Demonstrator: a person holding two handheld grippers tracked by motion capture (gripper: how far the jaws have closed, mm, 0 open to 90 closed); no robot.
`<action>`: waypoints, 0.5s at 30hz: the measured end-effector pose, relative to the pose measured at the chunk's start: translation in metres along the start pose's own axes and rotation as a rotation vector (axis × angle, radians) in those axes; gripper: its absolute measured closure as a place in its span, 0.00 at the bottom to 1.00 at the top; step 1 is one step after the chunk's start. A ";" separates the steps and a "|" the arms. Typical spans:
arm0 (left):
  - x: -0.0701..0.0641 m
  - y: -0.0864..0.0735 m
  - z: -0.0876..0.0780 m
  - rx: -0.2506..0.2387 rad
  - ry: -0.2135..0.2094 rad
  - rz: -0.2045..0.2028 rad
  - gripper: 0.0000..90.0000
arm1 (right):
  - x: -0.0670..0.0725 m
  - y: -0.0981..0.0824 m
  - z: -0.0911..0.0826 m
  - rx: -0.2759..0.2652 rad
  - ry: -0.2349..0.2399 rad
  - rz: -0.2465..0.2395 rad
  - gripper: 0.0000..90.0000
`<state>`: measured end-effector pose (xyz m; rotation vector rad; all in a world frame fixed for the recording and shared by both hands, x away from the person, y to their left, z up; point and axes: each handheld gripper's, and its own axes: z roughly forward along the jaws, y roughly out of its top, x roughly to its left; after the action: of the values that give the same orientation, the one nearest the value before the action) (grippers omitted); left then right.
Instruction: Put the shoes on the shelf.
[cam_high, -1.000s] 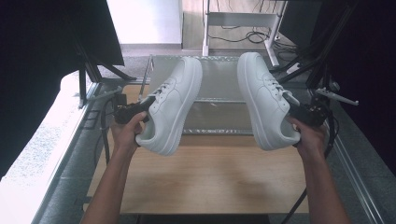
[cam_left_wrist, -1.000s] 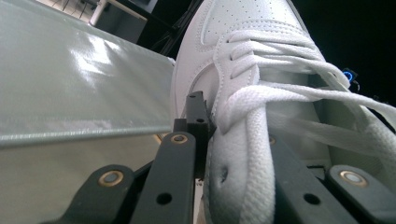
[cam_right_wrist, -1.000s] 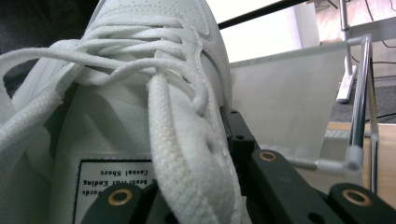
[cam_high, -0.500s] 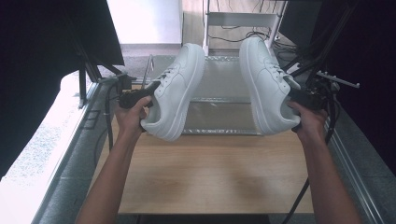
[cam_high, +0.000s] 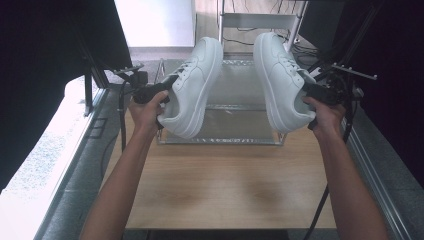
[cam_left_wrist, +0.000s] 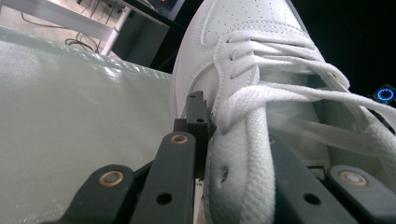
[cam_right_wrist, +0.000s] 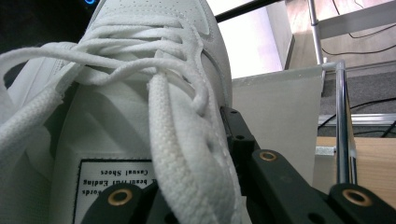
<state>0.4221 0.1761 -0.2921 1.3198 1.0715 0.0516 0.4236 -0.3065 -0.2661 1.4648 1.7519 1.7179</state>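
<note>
Left gripper (cam_high: 167, 90) jaw tips hidden by the white lace-up leather sneaker (cam_high: 194, 85) it carries; in left gripper view jaws pinch the shoe's side wall (cam_left_wrist: 233, 154) by the eyelets, one jaw inside, one outside. Right gripper (cam_high: 312, 91) likewise clamped on the second white lace-up sneaker (cam_high: 281, 80), jaw ends buried under laces (cam_right_wrist: 173, 140); tongue label (cam_right_wrist: 116, 179) upside down, partly readable. Both shoes held in the air, soles facing each other, toes pointing away, above a clear plastic-covered metal rack (cam_high: 240, 107) at the far end of the light wooden table (cam_high: 225, 185). Surroundings left and right are black, unreadable.
</note>
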 end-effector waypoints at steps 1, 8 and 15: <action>0.001 0.001 0.002 0.001 0.004 -0.003 0.93 | 0.001 0.001 0.002 0.005 -0.004 -0.003 0.96; 0.005 0.008 0.015 -0.006 0.032 -0.034 0.93 | 0.005 0.011 0.016 0.019 -0.034 -0.022 0.96; 0.007 0.015 0.029 -0.018 0.080 -0.056 0.93 | 0.014 0.021 0.034 0.038 -0.056 -0.027 0.96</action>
<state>0.4533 0.1635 -0.2881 1.2800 1.1728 0.0725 0.4527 -0.2804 -0.2499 1.4828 1.7760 1.6232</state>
